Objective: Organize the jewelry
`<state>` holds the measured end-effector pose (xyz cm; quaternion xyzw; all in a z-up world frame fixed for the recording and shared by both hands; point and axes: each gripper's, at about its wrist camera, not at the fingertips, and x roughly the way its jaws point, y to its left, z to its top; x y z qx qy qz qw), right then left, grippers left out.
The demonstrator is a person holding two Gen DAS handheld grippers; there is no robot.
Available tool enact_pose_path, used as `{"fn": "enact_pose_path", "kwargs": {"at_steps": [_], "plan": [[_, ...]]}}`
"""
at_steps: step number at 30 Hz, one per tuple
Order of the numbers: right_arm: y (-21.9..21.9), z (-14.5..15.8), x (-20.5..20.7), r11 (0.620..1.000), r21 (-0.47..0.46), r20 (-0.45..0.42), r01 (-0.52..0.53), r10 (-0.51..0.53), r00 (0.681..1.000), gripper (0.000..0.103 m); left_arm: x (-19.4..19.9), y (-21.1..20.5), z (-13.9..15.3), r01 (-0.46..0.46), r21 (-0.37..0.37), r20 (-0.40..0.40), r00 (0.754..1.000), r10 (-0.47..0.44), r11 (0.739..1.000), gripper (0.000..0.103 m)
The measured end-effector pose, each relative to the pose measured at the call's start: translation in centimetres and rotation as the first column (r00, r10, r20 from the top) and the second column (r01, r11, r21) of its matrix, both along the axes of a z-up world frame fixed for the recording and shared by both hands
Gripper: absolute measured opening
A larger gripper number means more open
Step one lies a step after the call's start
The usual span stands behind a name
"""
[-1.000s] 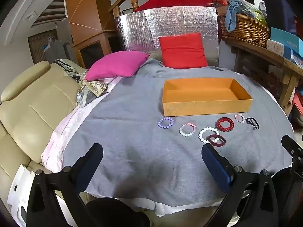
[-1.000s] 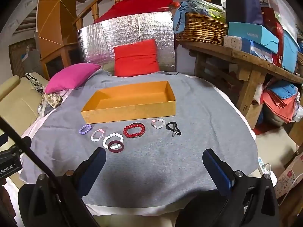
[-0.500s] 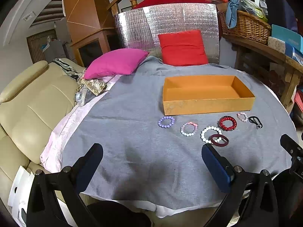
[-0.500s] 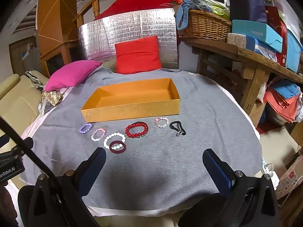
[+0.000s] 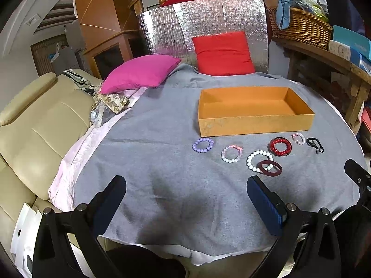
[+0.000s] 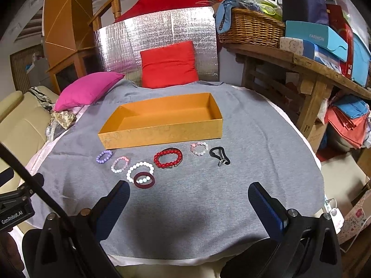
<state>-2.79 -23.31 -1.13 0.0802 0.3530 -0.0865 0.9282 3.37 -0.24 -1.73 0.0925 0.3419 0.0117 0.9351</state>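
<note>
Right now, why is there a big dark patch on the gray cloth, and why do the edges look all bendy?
Left wrist view: the dark patch is a shadow on the gray cloth, near the open left tool. Right wrist view: a similar shadow lies between the open right tool's fingers. In both views the fisheye lens curves the edges and blackens the corners; the orange box stays sharp.

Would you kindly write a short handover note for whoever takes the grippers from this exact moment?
Left gripper: open, holding nothing, above the near part of the grey cloth.
Right gripper: open, holding nothing, likewise over the cloth.
Orange box: at the middle of the cloth, nothing in it.
In a row in front of the box, left to right: purple bracelet, pink bracelet, white bracelet with a dark red ring lying partly on it, red bracelet, small pale bracelet, black hair tie.
Done: nothing in the box yet.
Left: move all seven pieces into it.
</note>
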Motion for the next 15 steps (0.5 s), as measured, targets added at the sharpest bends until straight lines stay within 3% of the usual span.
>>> {"fn": "enact_pose_path", "kwargs": {"at_steps": [3,15], "plan": [[-0.12,-0.02,0.08,1.000,0.013,0.037,0.002,-0.002,0.999,0.103,0.08,-0.12,-0.11,0.001,0.003,0.000,1.000,-0.001,1.000,0.103],[-0.26,-0.50,0.94,1.000,-0.005,0.026,0.004,-0.004,1.000,0.103,0.86,-0.45,-0.50,0.002,0.009,-0.010,1.000,-0.002,1.000,0.103]]}}
